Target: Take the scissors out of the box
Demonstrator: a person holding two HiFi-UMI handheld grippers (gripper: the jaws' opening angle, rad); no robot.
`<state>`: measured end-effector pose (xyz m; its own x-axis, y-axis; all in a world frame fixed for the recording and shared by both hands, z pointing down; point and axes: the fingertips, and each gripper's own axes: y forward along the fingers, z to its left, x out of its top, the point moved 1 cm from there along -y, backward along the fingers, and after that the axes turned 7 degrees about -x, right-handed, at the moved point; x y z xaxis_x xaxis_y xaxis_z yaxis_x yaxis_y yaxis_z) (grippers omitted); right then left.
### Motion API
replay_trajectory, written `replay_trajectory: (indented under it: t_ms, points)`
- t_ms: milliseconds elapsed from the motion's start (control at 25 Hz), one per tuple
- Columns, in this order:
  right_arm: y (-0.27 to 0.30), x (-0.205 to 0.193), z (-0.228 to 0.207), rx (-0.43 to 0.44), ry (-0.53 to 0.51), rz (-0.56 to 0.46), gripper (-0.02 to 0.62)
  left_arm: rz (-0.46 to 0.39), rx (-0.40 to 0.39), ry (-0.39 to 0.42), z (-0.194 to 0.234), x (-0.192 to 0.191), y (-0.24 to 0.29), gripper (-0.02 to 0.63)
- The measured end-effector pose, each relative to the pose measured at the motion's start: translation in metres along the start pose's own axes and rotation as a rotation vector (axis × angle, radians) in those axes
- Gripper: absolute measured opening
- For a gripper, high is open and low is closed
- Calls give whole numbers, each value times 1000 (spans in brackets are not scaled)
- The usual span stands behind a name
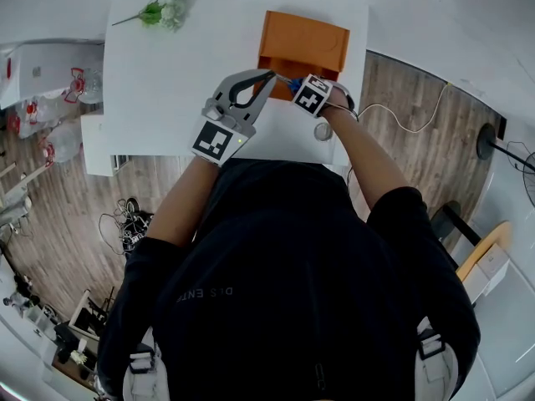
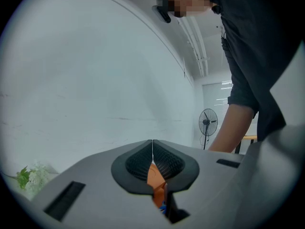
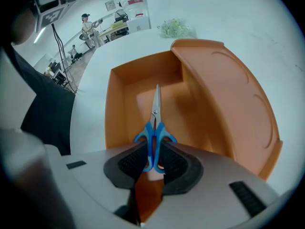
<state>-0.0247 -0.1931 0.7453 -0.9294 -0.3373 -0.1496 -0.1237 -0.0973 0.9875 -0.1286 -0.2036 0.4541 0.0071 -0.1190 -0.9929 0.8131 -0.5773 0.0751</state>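
An orange box point(image 1: 305, 40) lies with its lid flung back on the white table point(image 1: 167, 90). In the right gripper view, scissors point(image 3: 155, 113) with blue handles lie in the box point(image 3: 119, 109), blades pointing away. My right gripper point(image 3: 153, 159) points down into the box, its pads closed on the blue handles. In the head view its marker cube hides most of the right gripper point(image 1: 294, 83). My left gripper point(image 1: 269, 75) reaches level to the box's near edge; its pads meet at the tip with orange card pinched between them in the left gripper view point(image 2: 152, 149).
A sprig of artificial flowers point(image 1: 163, 11) lies at the table's far left corner. A small round object point(image 1: 323, 131) sits near the table's front edge. A white cable point(image 1: 410, 119) trails over the wooden floor to the right. A fan point(image 2: 208, 120) stands behind.
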Motion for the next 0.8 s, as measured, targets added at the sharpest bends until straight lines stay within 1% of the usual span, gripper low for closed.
replay_trajectory:
  t_ms: [240, 480, 800]
  points:
    - [-15, 3, -4, -11, 41, -39, 91, -5, -2, -9, 4, 3, -3, 20]
    - [-39, 6, -5, -18, 75, -92, 91, -9, -14, -1, 0, 6, -2, 20]
    - [-68, 3, -3, -29, 98, -167, 91, -18, 6, 13, -8, 12, -4, 20]
